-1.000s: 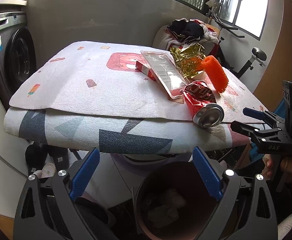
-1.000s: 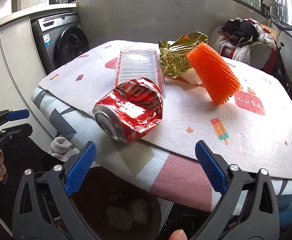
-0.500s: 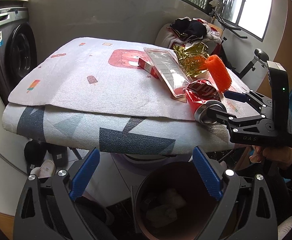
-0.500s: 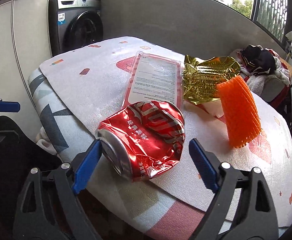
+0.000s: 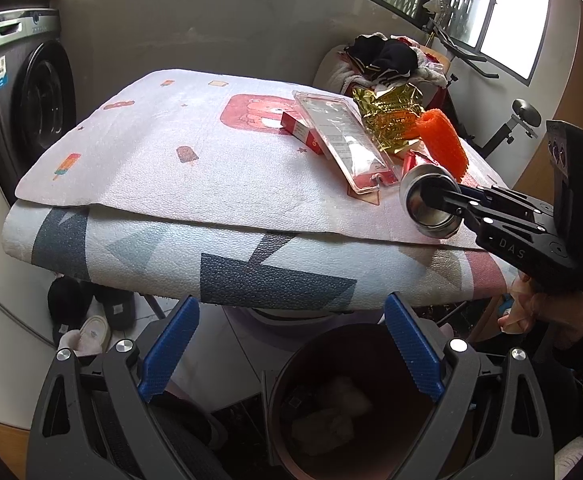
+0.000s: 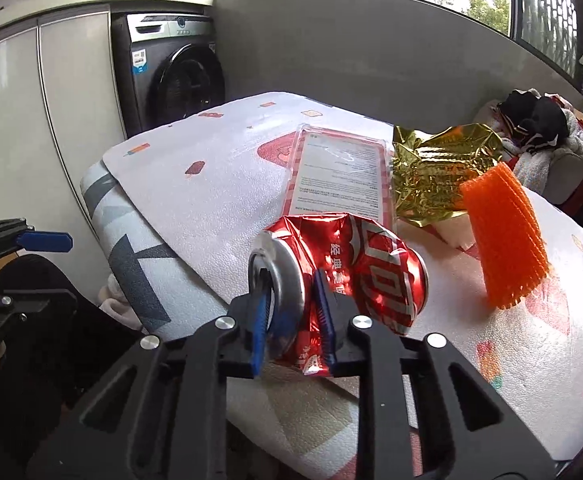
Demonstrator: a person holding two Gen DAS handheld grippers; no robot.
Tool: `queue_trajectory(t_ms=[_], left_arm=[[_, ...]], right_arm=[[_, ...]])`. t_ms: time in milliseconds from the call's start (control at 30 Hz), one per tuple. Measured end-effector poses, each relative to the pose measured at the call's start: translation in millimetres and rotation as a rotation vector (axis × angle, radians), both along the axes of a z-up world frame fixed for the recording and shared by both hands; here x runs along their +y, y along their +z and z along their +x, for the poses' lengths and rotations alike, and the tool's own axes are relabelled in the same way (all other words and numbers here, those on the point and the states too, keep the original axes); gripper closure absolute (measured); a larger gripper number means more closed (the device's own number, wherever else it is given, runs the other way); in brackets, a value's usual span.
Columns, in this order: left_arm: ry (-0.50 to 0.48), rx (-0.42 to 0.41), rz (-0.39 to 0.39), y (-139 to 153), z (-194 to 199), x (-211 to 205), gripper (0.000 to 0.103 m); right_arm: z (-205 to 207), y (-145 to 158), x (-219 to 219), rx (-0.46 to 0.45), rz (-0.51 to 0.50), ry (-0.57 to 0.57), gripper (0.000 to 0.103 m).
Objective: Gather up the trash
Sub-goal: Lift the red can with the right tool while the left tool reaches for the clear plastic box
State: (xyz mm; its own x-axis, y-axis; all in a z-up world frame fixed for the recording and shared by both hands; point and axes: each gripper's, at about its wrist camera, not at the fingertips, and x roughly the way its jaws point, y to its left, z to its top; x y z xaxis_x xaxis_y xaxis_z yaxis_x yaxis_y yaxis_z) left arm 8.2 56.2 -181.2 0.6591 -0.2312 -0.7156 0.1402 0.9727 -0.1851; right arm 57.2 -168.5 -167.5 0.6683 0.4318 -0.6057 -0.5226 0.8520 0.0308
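Observation:
A crushed red can lies at the near edge of the padded table. My right gripper is shut on its silver lid end; the jaws are closing and both blue pads press the metal. In the left wrist view that right gripper reaches in from the right over the can. My left gripper stands open and holds nothing, below the table edge and above a brown trash bin with crumpled paper inside. On the table lie a clear plastic package, gold foil and an orange foam net.
A small red box lies under the plastic package. A washing machine stands at the left wall. A chair piled with clothes sits behind the table. Slippers lie on the floor under the table.
The right gripper moved in over the table edge and went from wide open to shut on the can's lid end. The left gripper stayed over the bin.

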Motion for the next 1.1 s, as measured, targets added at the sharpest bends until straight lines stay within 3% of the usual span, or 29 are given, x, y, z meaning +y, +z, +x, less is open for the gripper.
queue_trajectory(t_ms=[167,400,667,833,1100], left_arm=[[0.009,0.020,-0.009,0,5,2,0.012],[-0.067,-0.011,-0.057,13,25,-13,0.016],[-0.023,0.022,-0.213,28,117,-27,0.032],[0.033,0.063,-0.233,22,174,-33,0.045],[0.104,0.122,-0.230,2,233,-44,0.050]], right_arm=[[-12,10,-32,-0.012,0.105,-0.115,0.078],[-19,15,-61,-0.024,0.129,-0.188,0.078],[-24,15,-76,-0.027,0.141,-0.219,0.078],[-22,14,-80,-0.025,0.143,-0.228,0.078],[-18,12,-87,-0.018,0.147,-0.237,0.078]])
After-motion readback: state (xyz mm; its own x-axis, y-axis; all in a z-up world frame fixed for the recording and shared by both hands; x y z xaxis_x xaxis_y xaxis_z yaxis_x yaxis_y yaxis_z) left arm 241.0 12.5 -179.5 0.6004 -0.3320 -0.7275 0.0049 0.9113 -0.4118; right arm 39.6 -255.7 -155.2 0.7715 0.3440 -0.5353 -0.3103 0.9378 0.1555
